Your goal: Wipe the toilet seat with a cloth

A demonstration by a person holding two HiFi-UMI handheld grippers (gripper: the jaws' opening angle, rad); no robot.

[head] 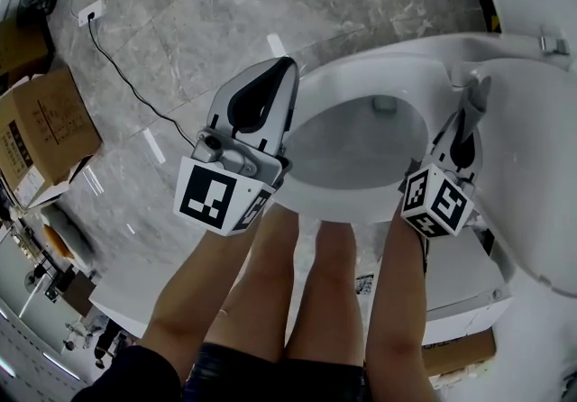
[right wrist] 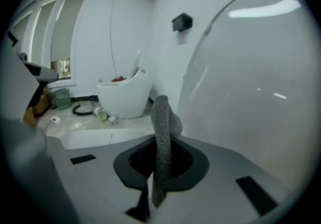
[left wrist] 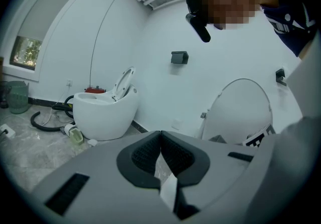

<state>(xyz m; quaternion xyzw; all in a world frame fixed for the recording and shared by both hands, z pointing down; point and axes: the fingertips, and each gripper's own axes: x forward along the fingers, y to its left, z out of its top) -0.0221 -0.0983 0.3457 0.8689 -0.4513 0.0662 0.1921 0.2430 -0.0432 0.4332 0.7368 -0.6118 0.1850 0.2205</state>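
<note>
The left hand-held gripper (head: 281,72) hangs over the floor just off the left edge of the toilet. Its own view shows the jaws pressed together with nothing between them (left wrist: 160,140), so it is idle and spare for this step. Well behind it and to its left, a cardboard box (head: 43,130) sits on the marble floor (head: 198,22).

To its right, between the two tools, lies the toilet seat (head: 356,64), a white ring down around the bowl (head: 356,143).

The right hand-held gripper (head: 467,116) is above the right side of that ring, and its jaws are clamped on the cloth (right wrist: 161,127). This is a grey knitted strip that rises past the jaw tips and flops over to one side. In the head view only a small tuft of it (head: 478,86) shows beyond the tips. Just to the right of this tool stands the raised lid (right wrist: 251,92).

The step in hand looks like bringing the cloth to the seat, not wiping yet. The cloth seems to be clear of the ring, though the steep angle makes contact hard to judge. The next move calls for tipping the right tool down until the free end lies flat on the seat, then dragging it round the ring with light, even pressure.
</note>
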